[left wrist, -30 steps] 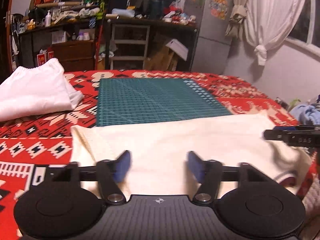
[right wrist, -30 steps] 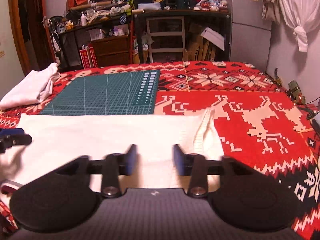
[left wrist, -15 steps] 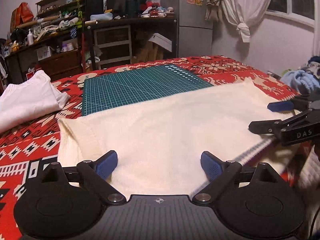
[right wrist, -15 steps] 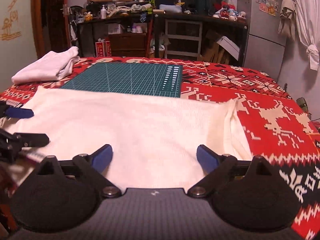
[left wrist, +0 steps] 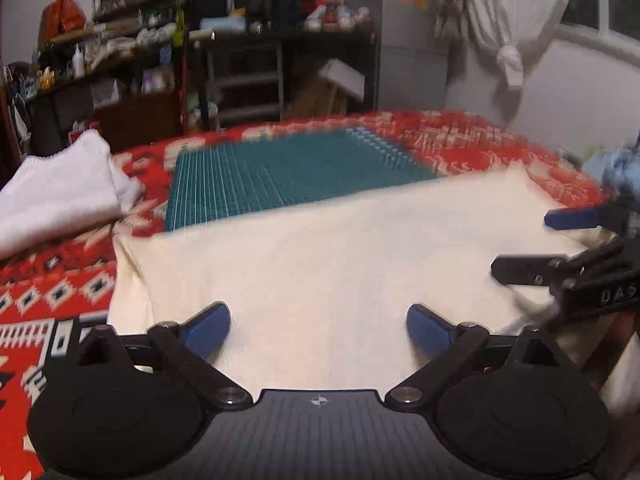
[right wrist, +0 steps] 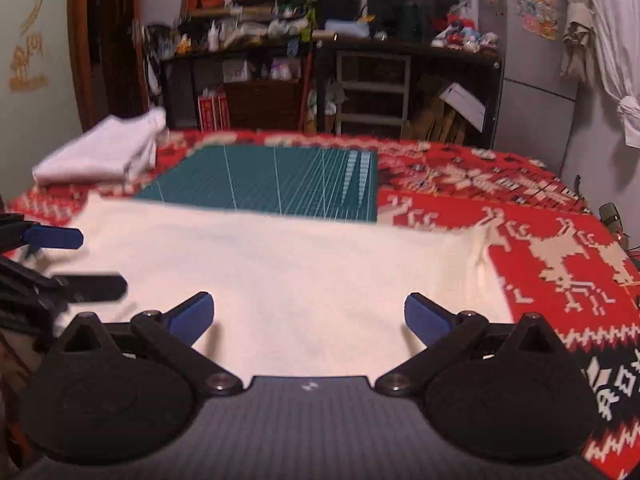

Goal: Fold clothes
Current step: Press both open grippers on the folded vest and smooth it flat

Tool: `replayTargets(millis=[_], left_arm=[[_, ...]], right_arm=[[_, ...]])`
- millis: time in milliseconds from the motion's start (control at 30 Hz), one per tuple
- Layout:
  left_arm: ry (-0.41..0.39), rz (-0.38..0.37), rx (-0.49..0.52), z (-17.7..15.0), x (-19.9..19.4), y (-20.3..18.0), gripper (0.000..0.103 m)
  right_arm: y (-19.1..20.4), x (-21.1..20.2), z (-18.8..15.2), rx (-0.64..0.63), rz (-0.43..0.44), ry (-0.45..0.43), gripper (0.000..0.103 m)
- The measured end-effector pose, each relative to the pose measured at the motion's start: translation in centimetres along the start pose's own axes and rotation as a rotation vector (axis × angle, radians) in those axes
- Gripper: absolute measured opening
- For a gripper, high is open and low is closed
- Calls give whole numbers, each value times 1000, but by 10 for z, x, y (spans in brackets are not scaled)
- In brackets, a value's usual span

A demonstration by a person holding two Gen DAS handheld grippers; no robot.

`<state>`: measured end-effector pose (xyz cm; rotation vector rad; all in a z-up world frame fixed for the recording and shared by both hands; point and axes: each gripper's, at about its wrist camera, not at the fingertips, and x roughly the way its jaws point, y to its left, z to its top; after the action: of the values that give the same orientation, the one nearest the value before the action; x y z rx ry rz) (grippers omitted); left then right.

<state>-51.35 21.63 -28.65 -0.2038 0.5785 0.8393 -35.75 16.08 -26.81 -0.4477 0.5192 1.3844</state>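
A cream knit garment (left wrist: 320, 248) is lying spread flat across the near part of a red patterned blanket (right wrist: 560, 248), its far edge overlapping the near edge of a green cutting mat (left wrist: 288, 176), while a folded white garment (left wrist: 60, 196) is sitting well apart at the far left corner. The left gripper (left wrist: 318, 330) is hovering over the garment's near edge with its blue-padded jaws opening wide and pinching nothing, only flat cloth showing between them. The right gripper (right wrist: 308, 316) is doing likewise just beside it, jaws opening wide over the cloth without gripping it.
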Motion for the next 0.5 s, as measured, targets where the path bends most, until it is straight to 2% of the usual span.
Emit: replayTargets(millis=[67, 133, 233, 400, 500], left_arm=[[-32, 3, 7, -9, -6, 0, 103], [-38, -13, -16, -14, -11, 3, 103], [-39, -17, 3, -16, -16, 2, 103], [12, -2, -1, -12, -22, 0, 103], [66, -21, -17, -7, -27, 3, 103]], right_arm=[[1, 5, -9, -9, -3, 5, 103], [1, 0, -18, -14, -1, -30, 103], [0, -7, -28, -17, 6, -53, 103], [-1, -13, -29, -13, 2, -18, 103], [1, -20, -27, -6, 2, 23, 103]])
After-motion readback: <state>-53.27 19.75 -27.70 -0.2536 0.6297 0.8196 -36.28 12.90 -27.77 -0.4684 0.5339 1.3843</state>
